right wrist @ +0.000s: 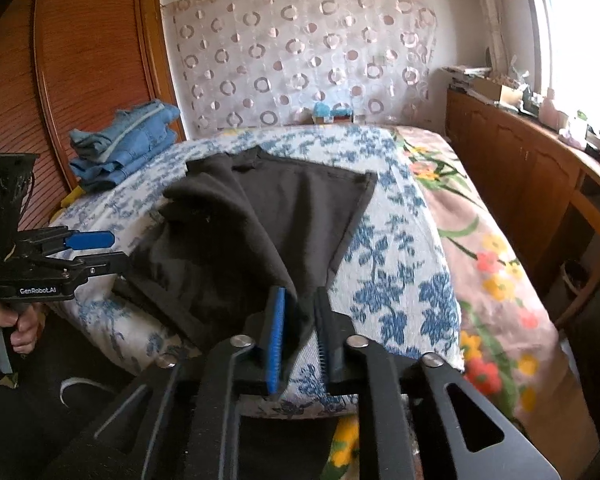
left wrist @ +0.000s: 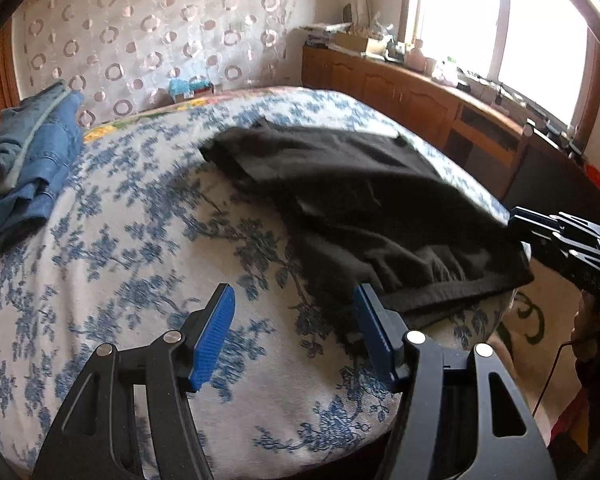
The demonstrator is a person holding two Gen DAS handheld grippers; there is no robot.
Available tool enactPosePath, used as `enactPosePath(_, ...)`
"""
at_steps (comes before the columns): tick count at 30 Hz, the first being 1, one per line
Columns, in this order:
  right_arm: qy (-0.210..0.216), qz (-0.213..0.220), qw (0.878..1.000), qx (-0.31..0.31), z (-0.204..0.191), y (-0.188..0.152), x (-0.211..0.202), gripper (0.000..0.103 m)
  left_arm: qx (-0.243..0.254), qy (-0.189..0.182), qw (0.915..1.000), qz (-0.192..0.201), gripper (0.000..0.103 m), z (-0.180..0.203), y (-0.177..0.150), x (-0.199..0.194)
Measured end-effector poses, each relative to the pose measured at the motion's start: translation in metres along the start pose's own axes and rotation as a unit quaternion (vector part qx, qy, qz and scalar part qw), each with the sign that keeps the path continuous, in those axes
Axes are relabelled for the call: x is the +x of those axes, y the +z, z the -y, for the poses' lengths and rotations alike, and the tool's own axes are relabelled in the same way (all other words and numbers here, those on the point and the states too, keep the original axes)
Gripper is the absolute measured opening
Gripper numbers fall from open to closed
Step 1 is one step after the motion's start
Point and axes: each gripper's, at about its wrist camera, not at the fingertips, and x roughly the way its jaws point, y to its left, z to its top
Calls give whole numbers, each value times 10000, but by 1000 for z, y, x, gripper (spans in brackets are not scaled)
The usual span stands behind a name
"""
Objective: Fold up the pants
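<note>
Pants: black pants [right wrist: 268, 216] lie partly folded on the bed [right wrist: 400, 248], centre of the right wrist view, long axis running from the near edge up toward the far wall.
Right hand-held gripper [right wrist: 300, 336]: jaws parted a little, a fold of the near hem between them (pads seem not to press it).
Left hand-held gripper [left wrist: 294, 336]: wide open, empty, hovering over bare bedspread; the pants lie to its upper right, their near corner just beside its right finger.
Nearer hand: the right, already at the hem.
Elsewhere: folded blue jeans [left wrist: 28, 168], left edge.
</note>
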Motion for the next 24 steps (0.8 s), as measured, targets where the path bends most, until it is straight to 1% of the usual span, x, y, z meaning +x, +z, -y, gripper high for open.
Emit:
enactPosePath(4,113,138,9998,-95,-7,14,-5,26,-95,25,9998,167,63,-13,8,-9)
enactPosePath(10,338,115,9982,-473,-31,40,10,26,-109,87,9994,306,63,-32,18,-16)
enactPosePath(14,482,41,9965,-678,-45,60,29,26,-180,114,9991,370,63,-45,24,-18)
enactPosePath(18,607,-45,9947,-825,-51,75,49,26,-207,110,9990,378,63,-55,32,-14)
enactPosePath(24,723,-388,9918,-978,-56,89,77,26,-248,33,9992,313,63,-66,42,-9)
